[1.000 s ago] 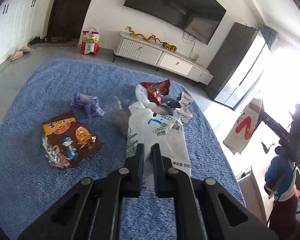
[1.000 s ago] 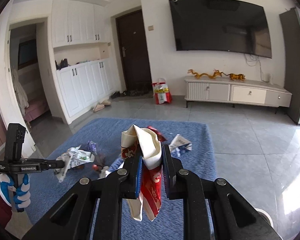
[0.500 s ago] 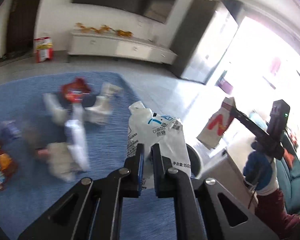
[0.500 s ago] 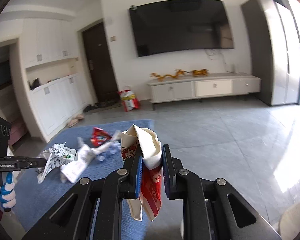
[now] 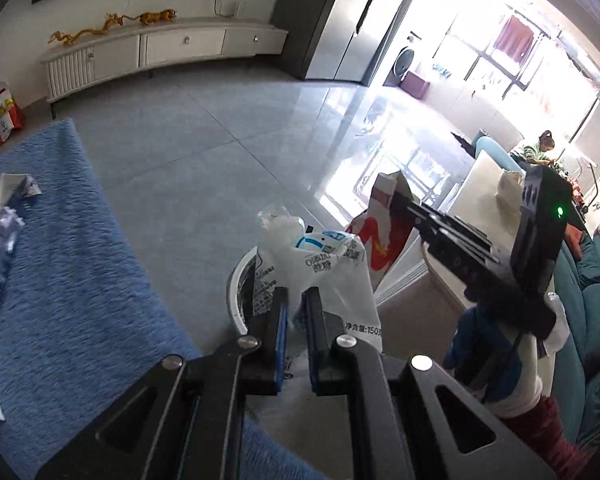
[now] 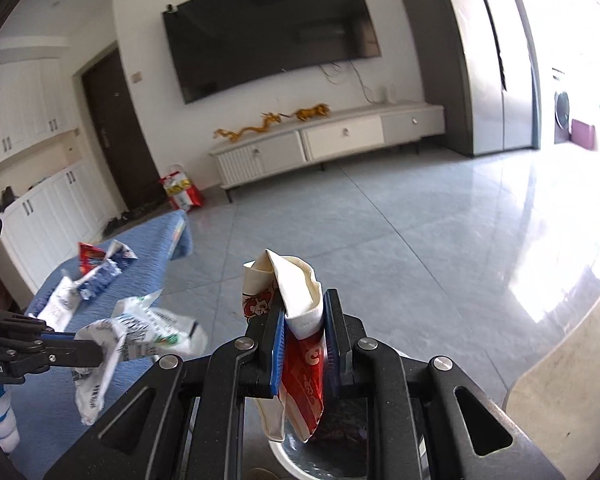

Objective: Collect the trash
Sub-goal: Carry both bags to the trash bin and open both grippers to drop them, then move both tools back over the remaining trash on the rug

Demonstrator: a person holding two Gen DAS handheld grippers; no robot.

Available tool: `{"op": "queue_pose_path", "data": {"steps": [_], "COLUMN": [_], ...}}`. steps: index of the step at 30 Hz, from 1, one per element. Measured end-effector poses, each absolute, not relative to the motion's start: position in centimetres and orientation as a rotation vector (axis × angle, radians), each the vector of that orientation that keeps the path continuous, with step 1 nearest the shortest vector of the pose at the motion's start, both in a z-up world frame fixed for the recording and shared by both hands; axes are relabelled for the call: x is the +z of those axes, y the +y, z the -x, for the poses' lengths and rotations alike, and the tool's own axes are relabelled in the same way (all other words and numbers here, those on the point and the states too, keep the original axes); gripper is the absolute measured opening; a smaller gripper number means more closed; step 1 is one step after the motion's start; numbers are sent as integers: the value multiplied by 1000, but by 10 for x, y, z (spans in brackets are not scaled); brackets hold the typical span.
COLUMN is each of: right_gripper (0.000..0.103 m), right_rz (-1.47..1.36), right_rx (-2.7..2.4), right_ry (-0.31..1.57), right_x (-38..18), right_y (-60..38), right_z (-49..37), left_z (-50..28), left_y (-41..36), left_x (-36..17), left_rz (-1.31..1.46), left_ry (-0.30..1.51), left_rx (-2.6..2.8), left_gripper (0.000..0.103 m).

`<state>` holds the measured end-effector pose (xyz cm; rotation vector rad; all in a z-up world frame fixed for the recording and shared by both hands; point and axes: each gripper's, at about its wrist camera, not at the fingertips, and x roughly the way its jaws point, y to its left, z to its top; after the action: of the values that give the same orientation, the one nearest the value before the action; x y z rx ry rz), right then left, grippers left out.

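Observation:
My left gripper (image 5: 295, 304) is shut on a white plastic wrapper (image 5: 320, 264) with blue print, held above a round white trash bin (image 5: 236, 300) on the tiled floor. My right gripper (image 6: 302, 316) is shut on a red and cream snack wrapper (image 6: 296, 300), over the same bin (image 6: 292, 456). The right gripper shows in the left wrist view (image 5: 404, 204) with its red wrapper (image 5: 380, 236). The left gripper's fingers (image 6: 76, 348) and white wrapper (image 6: 140, 328) show at the left of the right wrist view.
More wrappers (image 6: 96, 268) lie on the blue rug (image 5: 60, 280), left of the bin. A white TV cabinet (image 6: 324, 140) stands along the far wall. A teal sofa (image 5: 592, 320) and a pale table edge (image 6: 572, 392) are at the right.
Both grippers swung right, away from the rug and over the tiled floor. The white bin came into view under both held wrappers. Both grips are unchanged.

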<state>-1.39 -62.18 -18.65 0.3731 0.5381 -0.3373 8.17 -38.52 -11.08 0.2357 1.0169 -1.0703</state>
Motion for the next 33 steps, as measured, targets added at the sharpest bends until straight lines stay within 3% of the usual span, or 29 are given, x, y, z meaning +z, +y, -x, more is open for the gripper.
{"op": "queue_pose_path", "data": {"steps": [6,10,13,16,18,26,31,33], "right_gripper": [18,24,40,41,42,42,45,47], "right_rz": [-404,-407,-405,-395,-396,-387,-379,-360], "right_rx": [-389,-428,-441,-446,-446,-431,-409,-392], "right_ry": [578,608,622,617,610,491,380,339], "right_x": [-216,-233,-239,-237,-234,-178,-127,-104], "right_y": [-645,-650,-650,-648,-647,-626,-602,-587], "right_z": [4,-4,-4,0,3,21,36,39], "left_z": [-92,-104,-107,-110,-114,-128,-134,-136], "left_y": [-434,-456,-460,-456,-445,-384,-323,-294], "left_x": [-134,-152,-161,-159,-153,-87,-50,-40], "left_rz": [-225,-163,-157,-151,-137,-32,39,70], "left_ry": [1084,1171,1196,1182,1163,970,839,813], "left_rx": [-1032,-1036,-1025,-1012,-1004,-928,-834,-805], "left_gripper": [9,12,23,32,32,33,49,49]}}
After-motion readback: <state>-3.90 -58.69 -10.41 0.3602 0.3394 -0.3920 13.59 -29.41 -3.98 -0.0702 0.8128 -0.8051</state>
